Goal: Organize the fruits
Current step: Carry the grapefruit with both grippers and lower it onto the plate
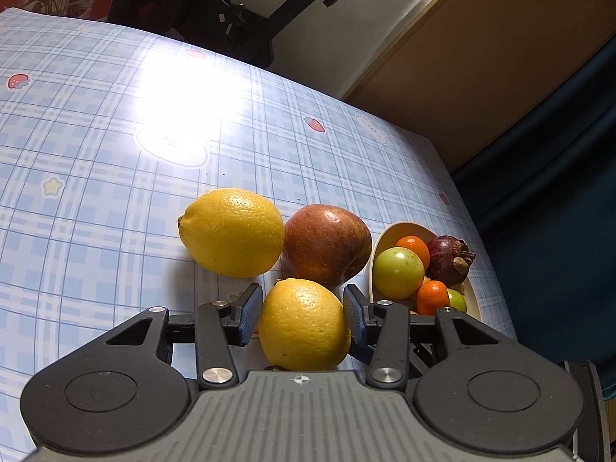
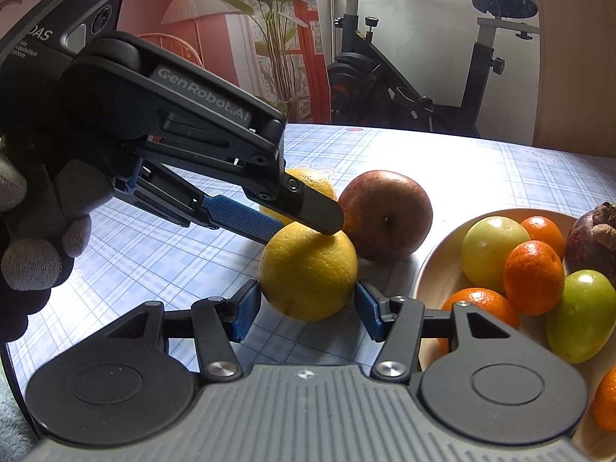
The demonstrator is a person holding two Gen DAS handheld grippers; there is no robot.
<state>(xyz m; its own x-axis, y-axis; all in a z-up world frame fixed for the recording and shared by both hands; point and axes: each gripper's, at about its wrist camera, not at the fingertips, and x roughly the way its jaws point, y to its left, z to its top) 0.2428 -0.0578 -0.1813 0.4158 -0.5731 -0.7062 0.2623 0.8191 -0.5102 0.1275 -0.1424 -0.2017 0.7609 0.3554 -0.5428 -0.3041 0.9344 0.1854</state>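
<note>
Hiding part of the far yellow lemon [image 2: 312, 180] in the right wrist view, the left gripper [image 2: 308, 221] reaches in from the left, held by a gloved hand [image 2: 34, 242]; its dark fingertip lies across the top of the near round yellow dimpled lemon [image 2: 308, 271]. Both pairs of jaws stand spread around this near lemon [image 1: 304, 325], and whether any blue pad [image 1: 246, 313] actually presses its skin is hard to tell. The right gripper [image 2: 306, 308] flanks it low down. It sits on the blue checked tablecloth [image 1: 96, 192], just before a glossy red-brown apple [image 1: 325, 244]. To the right, a cream oval dish [image 2: 435, 269], cut off by the frame edge, holds small orange mandarins [image 2: 533, 277], green round fruits [image 2: 492, 246] and a dark purple mangosteen [image 1: 448, 260]
</note>
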